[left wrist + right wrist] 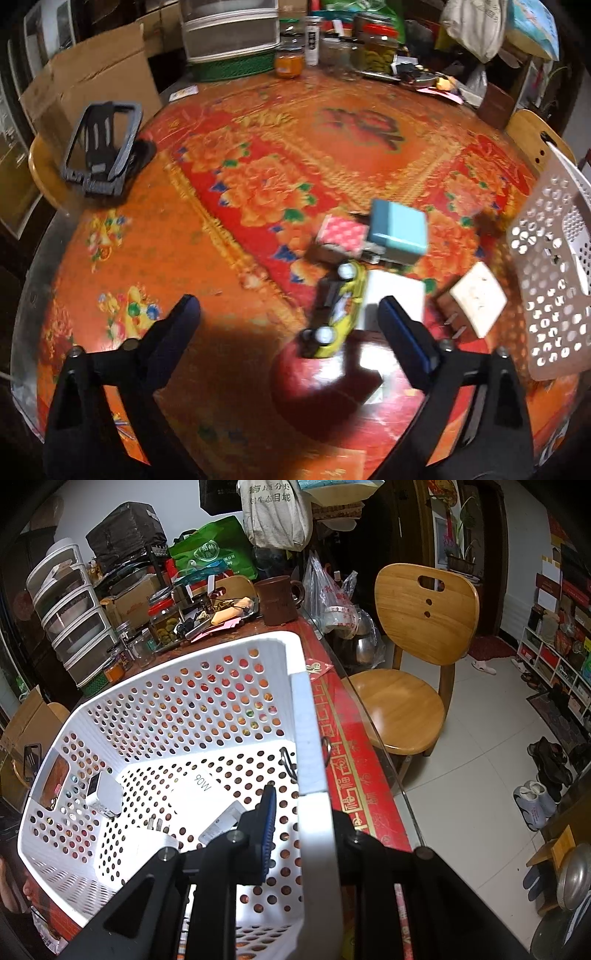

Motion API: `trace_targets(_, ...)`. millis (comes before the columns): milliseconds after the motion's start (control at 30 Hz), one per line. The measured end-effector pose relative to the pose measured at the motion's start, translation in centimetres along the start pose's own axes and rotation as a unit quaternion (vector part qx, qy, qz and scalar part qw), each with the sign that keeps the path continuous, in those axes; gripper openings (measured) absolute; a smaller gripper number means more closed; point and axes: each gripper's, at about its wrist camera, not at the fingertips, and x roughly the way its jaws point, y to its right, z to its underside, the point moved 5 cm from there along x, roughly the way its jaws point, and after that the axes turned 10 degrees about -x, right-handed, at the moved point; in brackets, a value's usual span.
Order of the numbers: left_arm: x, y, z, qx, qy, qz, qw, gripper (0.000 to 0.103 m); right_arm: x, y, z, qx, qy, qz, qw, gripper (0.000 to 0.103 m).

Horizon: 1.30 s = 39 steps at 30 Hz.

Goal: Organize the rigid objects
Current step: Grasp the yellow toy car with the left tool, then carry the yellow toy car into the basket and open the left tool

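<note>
We find the yellow toy car [334,310] on the desk [229,206], just ahead of the left gripper [290,310], its long axis running away from the fingers, which gape wide and empty. Right gripper [306,812] clamps the white perforated plastic basket [310,746] rim.

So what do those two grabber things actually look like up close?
Each hand-held gripper is a matte black plastic frame of angular, triangular struts joined by small silver bolts, ending in two flat fingers faced with blue pads. The left one shows both fingers; on the right one only one blue pad is visible. No cables, markings or sleeves appear.
</note>
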Motion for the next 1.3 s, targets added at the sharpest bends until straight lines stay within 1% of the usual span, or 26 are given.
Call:
trace_targets(67,0.1,-0.5,0.1,-0.004,0.000,0.011,0.9999,0.091,0.0,0.0,0.0,0.000,0.000,0.001,1.000,0.020)
trace_targets(100,0.4,-0.3,-0.1,-0.004,0.002,0.008,1.0000,0.086,0.0,0.0,0.0,0.000,0.000,0.002,1.000,0.020)
trace_targets(133,0.3,-0.4,-0.2,0.000,0.008,-0.001,1.0000,0.075,0.0,0.0,-0.1,0.001,0.000,0.002,1.000,0.020)
trace_targets(200,1.0,-0.6,-0.3,0.004,0.007,-0.017,0.9998,0.064,0.0,0.0,-0.1,0.002,0.000,0.003,1.000,0.020)
trace_targets(300,2.3,-0.3,-0.1,0.012,-0.009,-0.019,0.9997,0.063,0.0,0.1,-0.1,0.002,-0.001,0.003,1.000,0.020)
trace_targets(367,2.9,-0.3,0.0,0.016,-0.008,-0.025,0.9995,0.063,0.0,0.1,-0.1,0.001,-0.001,0.003,1.000,0.020)
trace_targets(467,3.3,-0.6,-0.5,0.003,-0.009,-0.009,0.9999,0.063,0.0,0.0,-0.1,0.000,-0.002,0.004,1.000,0.020)
trace_targets(567,3.8,-0.6,-1.0,0.001,-0.007,-0.004,1.0000,0.063,0.0,0.0,0.0,0.000,-0.001,0.003,1.000,0.020)
trace_targets(600,3.8,-0.5,-1.0,0.003,-0.005,-0.004,1.0000,0.060,0.0,0.0,0.0,0.000,-0.001,0.003,1.000,0.020)
trace_targets(700,3.5,0.2,-1.0,0.015,0.001,0.001,0.9999,0.023,0.0,0.0,-0.1,0.001,-0.001,0.003,1.000,0.020)
trace_targets(800,2.3,0.7,-0.9,0.031,0.036,-0.025,0.9986,0.022,0.0,0.0,-0.1,0.000,-0.002,0.003,1.000,0.020)
trace_targets(900,0.3,0.9,-1.0,0.040,0.068,-0.038,0.9962,0.022,0.0,0.0,-0.1,0.000,-0.002,0.003,1.000,0.020)
trace_targets(967,-1.2,1.0,-1.2,0.046,0.087,-0.056,0.9936,0.022,0.0,0.0,-0.1,0.000,-0.002,0.003,1.000,0.020)
trace_targets(1033,-3.1,1.3,-1.6,0.055,0.118,-0.085,0.9878,0.022,0.0,0.0,-0.1,0.000,-0.001,0.001,1.000,0.020)
trace_targets(1100,-5.2,1.9,-1.7,0.065,0.144,-0.103,0.9820,0.022,0.0,0.0,0.0,0.001,0.000,0.000,1.000,0.020)
trace_targets(1200,-8.8,3.3,-2.2,0.079,0.191,-0.141,0.9681,0.022,0.0,0.0,0.0,0.001,0.001,-0.001,1.000,0.020)
trace_targets(1267,-10.2,4.0,-2.7,0.083,0.202,-0.146,0.9648,0.022,0.0,0.0,0.0,0.001,0.001,-0.002,1.000,0.020)
trace_targets(1300,-11.0,4.6,-2.9,0.086,0.204,-0.140,0.9650,0.022,0.0,0.0,0.0,0.001,0.001,-0.002,1.000,0.020)
